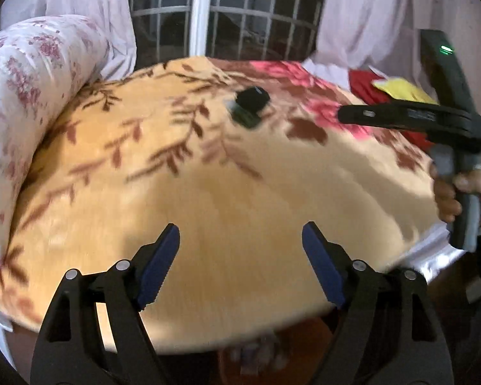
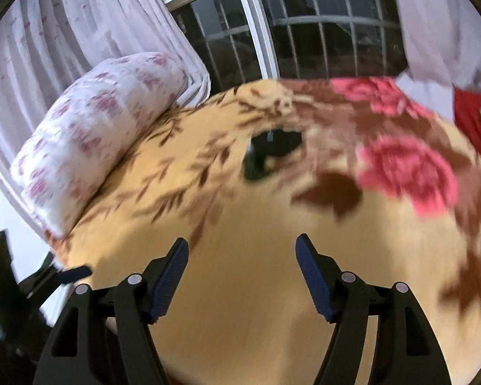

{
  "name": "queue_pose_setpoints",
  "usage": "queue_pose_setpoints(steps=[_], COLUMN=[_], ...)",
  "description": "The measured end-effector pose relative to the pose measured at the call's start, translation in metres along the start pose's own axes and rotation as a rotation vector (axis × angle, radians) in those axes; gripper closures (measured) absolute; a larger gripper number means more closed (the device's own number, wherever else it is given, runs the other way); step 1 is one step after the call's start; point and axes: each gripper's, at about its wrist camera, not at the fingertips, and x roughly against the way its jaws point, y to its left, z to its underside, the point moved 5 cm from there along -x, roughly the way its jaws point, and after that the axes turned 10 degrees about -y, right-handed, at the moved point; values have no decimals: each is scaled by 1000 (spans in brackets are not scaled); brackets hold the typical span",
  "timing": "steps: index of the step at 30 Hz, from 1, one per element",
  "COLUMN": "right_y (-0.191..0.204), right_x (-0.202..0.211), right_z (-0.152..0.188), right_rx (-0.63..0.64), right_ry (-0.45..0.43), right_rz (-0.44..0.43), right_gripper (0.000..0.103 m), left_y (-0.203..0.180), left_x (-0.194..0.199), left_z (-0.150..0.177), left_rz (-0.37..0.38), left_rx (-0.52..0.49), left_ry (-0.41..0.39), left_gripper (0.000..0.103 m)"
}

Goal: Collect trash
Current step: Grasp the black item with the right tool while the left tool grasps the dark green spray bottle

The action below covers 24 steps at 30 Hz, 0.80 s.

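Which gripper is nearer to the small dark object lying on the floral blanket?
Right, I judge. The right gripper reaches beside the small dark object on the floral blanket; the left gripper hangs open farther back, above plain blanket.

Counted on the bed: one floral blanket (image 1: 227, 192), one rolled pillow (image 1: 32, 73), one dark blurred object (image 1: 250, 109), one red cloth (image 1: 365, 85), one yellow item (image 1: 400, 88). Two curtains (image 2: 80, 22) and one barred window (image 2: 304, 32) were seen behind.
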Motion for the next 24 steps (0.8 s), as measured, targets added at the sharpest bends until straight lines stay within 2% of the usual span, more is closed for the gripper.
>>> queue_pose_setpoints(steps=[2,6,9,14,15,17,18,21,24], right_y=[-8,-33,-52,-68,-67,-62,-58,-49,-44], right_x=[-42,-118,-158,-202,-207,-213,-213,-206,-170], right_z=[-25,-55,-63,-62,-60,-57,-57,-59,-67], right_rx=[30,15,-56,-155,-163,-164,-161,-126,-90], right_ry=[1,41,65,108,116,108,108,83,-11], right_rz=[14,48,64,27,18,10,-5,11,15], right_gripper=[28,24,21,13,15,35,40,46,47], left_y=[7,23,29,34,33,31,30,29,26], left_x=[-17,-47,-62,-75,-76,-76,-77,-79,-81], left_z=[-8,-16,-13,-4,-3,-2,-1,-3,-12], left_rz=[-33,-50,-58,-58,-60,-67,-71,-76,-48], left_rx=[8,56,70,75,70,59,52,46,64], left_ry=[-11,14,42,70,71,70,70,81,92], left_gripper=[26,26,26,26,26,26,26,26,26])
